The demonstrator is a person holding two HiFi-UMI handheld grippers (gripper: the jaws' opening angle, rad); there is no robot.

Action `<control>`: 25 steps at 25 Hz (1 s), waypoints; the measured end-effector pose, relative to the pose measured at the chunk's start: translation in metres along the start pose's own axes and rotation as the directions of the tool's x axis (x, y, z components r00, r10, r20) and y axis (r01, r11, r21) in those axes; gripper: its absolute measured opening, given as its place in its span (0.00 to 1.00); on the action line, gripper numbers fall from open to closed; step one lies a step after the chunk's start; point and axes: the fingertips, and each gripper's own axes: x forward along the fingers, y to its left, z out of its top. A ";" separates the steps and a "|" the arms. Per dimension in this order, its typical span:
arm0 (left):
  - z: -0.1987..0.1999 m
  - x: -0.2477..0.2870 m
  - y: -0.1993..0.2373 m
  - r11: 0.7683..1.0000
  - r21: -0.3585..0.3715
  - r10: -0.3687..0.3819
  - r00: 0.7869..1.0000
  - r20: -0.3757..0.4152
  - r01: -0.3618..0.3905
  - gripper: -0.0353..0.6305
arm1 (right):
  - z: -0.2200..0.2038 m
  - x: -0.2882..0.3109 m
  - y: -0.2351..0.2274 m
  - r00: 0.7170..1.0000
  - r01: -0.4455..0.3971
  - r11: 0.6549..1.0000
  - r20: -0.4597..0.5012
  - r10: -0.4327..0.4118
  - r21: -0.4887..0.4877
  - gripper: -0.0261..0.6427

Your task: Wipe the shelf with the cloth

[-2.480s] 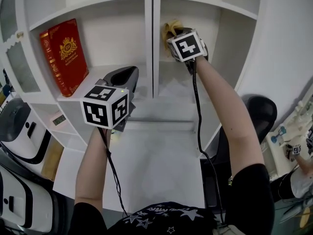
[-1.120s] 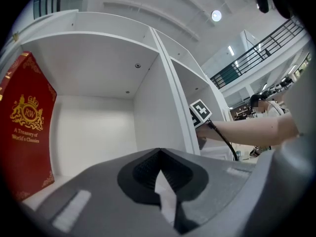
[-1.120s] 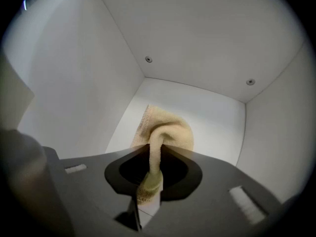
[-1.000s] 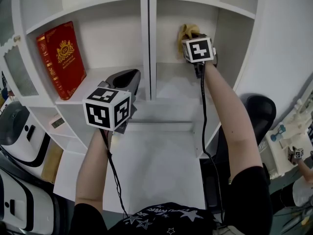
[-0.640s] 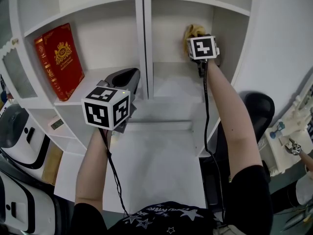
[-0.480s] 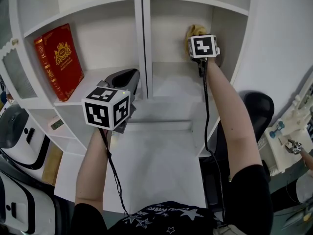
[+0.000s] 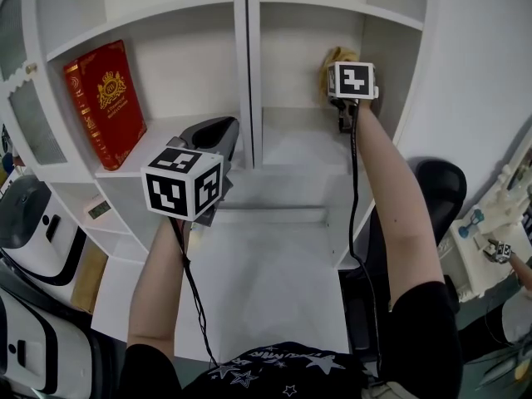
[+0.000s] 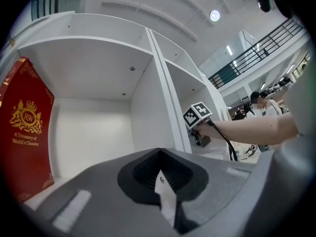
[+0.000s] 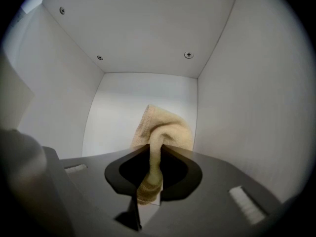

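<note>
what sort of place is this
Likely a big indoor hall or lab rather than a home: the white shelf with a red book stands under a high ceiling with a railed balcony.

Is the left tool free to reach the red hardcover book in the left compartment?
Probably yes: the left tool is empty at that compartment's open front, and only bare white shelf lies between it and the red hardcover book. Its shut jaws would need opening first.

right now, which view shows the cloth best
The right gripper view: the cloth sits centre frame, bunched and clamped in the right gripper. The head view shows only a yellow edge of it above that gripper; the left gripper view shows none.
</note>
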 end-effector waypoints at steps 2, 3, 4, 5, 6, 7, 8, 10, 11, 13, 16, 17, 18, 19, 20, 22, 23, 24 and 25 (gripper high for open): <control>0.000 -0.001 0.001 1.000 -0.001 0.003 1.000 0.002 -0.003 0.05 | -0.004 -0.001 0.001 1.000 -0.002 1.000 -0.018 0.002 0.004 0.15; 0.000 -0.002 0.001 1.000 -0.001 0.003 1.000 0.002 -0.003 0.05 | -0.007 -0.002 0.001 1.000 -0.002 1.000 -0.031 0.002 -0.001 0.15; -0.001 -0.002 0.001 1.000 -0.001 0.003 1.000 0.000 -0.003 0.05 | -0.009 -0.003 0.001 0.999 -0.003 1.000 -0.041 0.002 -0.010 0.15; -0.002 -0.002 0.001 1.000 0.000 0.004 1.000 -0.003 -0.004 0.05 | -0.010 -0.006 0.003 0.999 -0.004 1.000 -0.047 0.003 -0.023 0.15; -0.003 -0.002 0.001 1.000 0.002 0.005 1.000 -0.007 -0.005 0.05 | -0.010 -0.008 0.005 0.999 -0.008 0.999 -0.049 0.006 -0.036 0.15; -0.004 -0.002 0.001 1.000 0.003 0.005 1.000 -0.011 -0.005 0.05 | -0.010 -0.011 0.008 0.999 -0.015 0.999 -0.048 0.013 -0.046 0.15; -0.005 -0.002 0.001 1.000 0.003 0.006 1.000 -0.014 -0.006 0.05 | -0.009 -0.013 0.011 0.999 -0.025 0.998 -0.046 0.023 -0.050 0.15; -0.007 -0.002 0.001 1.000 -0.001 0.006 1.000 -0.017 -0.006 0.05 | -0.008 -0.015 0.019 0.998 -0.054 0.997 -0.040 0.052 -0.051 0.15; -0.008 -0.002 0.000 1.000 -0.003 0.005 1.000 -0.017 -0.005 0.05 | -0.007 -0.016 0.024 0.997 -0.073 0.996 -0.037 0.071 -0.053 0.15; -0.008 -0.002 -0.001 1.000 -0.005 0.002 1.000 -0.015 -0.003 0.05 | -0.003 -0.020 0.038 0.993 -0.116 0.991 -0.029 0.115 -0.059 0.15; -0.006 -0.005 -0.003 1.000 -0.005 0.001 1.000 -0.007 -0.001 0.05 | 0.003 -0.026 0.063 0.983 -0.185 0.981 -0.015 0.184 -0.066 0.16; -0.006 -0.006 -0.004 1.000 -0.005 0.001 1.000 -0.004 -0.001 0.05 | 0.004 -0.027 0.072 0.978 -0.206 0.976 -0.013 0.206 -0.070 0.16; -0.005 -0.007 -0.004 1.000 -0.003 0.001 1.000 -0.002 -0.001 0.05 | 0.005 -0.027 0.081 0.974 -0.228 0.971 -0.013 0.228 -0.075 0.16; -0.006 -0.008 -0.004 1.000 -0.001 0.001 1.000 -0.002 -0.001 0.05 | 0.005 -0.027 0.090 0.968 -0.251 0.965 -0.014 0.250 -0.081 0.16; -0.006 -0.009 -0.003 1.000 0.004 0.002 1.000 -0.005 -0.002 0.05 | 0.004 -0.026 0.100 0.962 -0.272 0.958 -0.019 0.271 -0.086 0.16; -0.009 -0.010 0.000 1.000 0.013 0.009 1.000 -0.014 -0.008 0.05 | 0.002 -0.023 0.116 0.952 -0.305 0.948 -0.032 0.303 -0.093 0.16; -0.010 -0.010 0.002 1.000 0.014 0.014 1.000 -0.016 -0.013 0.05 | 0.001 -0.021 0.123 0.949 -0.316 0.944 -0.040 0.313 -0.096 0.16; -0.011 -0.011 0.005 1.000 0.013 0.019 1.000 -0.016 -0.019 0.05 | 0.000 -0.018 0.129 0.946 -0.323 0.941 -0.047 0.320 -0.101 0.16; -0.011 -0.012 0.007 1.000 0.012 0.025 1.000 -0.013 -0.025 0.05 | -0.001 -0.015 0.134 0.945 -0.328 0.939 -0.054 0.324 -0.104 0.16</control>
